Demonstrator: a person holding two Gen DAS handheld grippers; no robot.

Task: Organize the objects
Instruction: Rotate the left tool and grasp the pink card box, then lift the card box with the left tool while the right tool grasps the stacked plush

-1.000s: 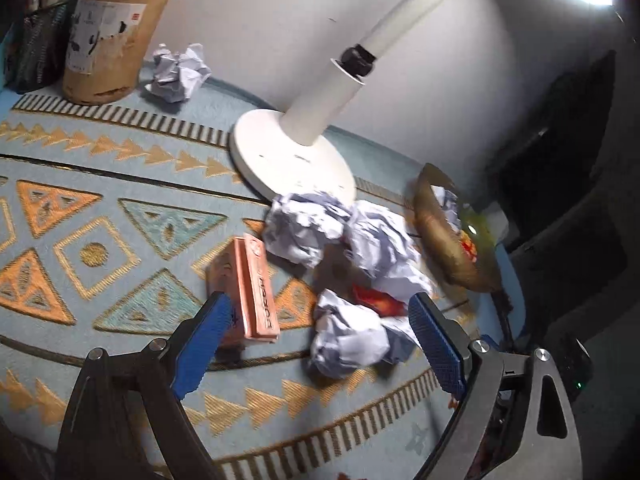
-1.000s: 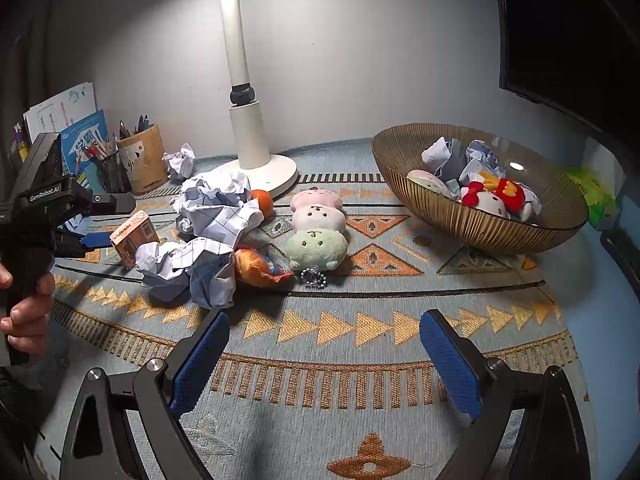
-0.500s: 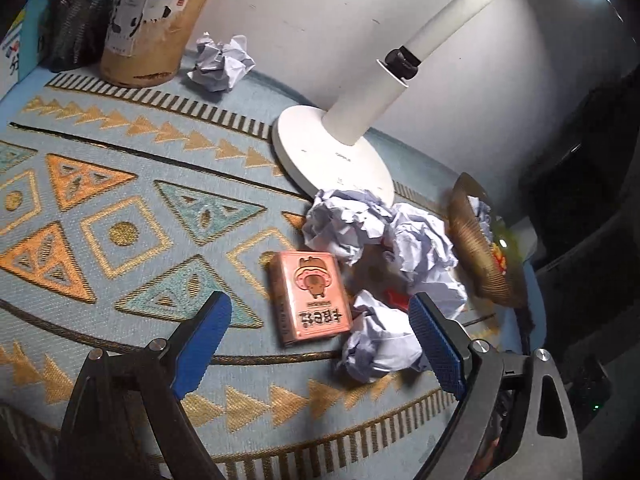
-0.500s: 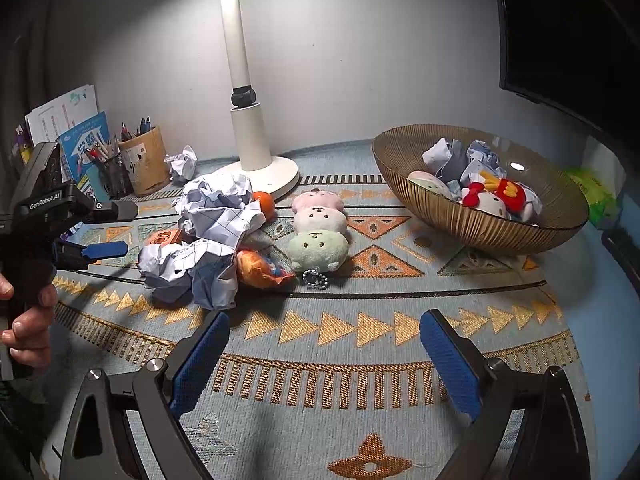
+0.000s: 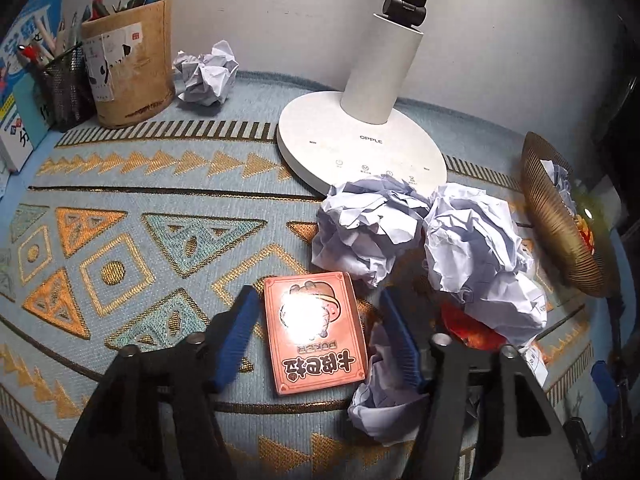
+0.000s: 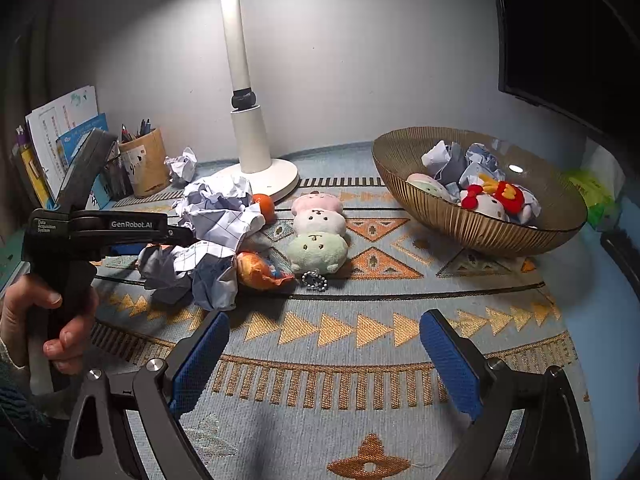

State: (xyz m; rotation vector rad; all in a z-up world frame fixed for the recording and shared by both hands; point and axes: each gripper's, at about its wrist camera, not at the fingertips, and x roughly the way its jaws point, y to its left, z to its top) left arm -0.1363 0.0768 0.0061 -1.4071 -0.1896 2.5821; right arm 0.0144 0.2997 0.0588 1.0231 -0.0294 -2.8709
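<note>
Two grippers – left gripper [image 5: 316, 332] low, jaws apart astride card box [image 5: 315, 334], right gripper [image 6: 326, 364] hovering, spread wide.

My view is lit from above by the tall white desk lamp [image 6: 244, 120]; the corners fall dark. Glare whites out the glossy orange card box [image 5: 314, 336]. Fisheye bends the patterned blue table [image 6: 360, 360] edges.

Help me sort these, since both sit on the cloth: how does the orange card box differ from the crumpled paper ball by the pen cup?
The orange card box is flat, rectangular and printed; the crumpled paper ball is white, lumpy and roundish. The box lies between the left hand-held gripper fingers; the ball sits far back by the wall. Both rest on the cloth.
</note>
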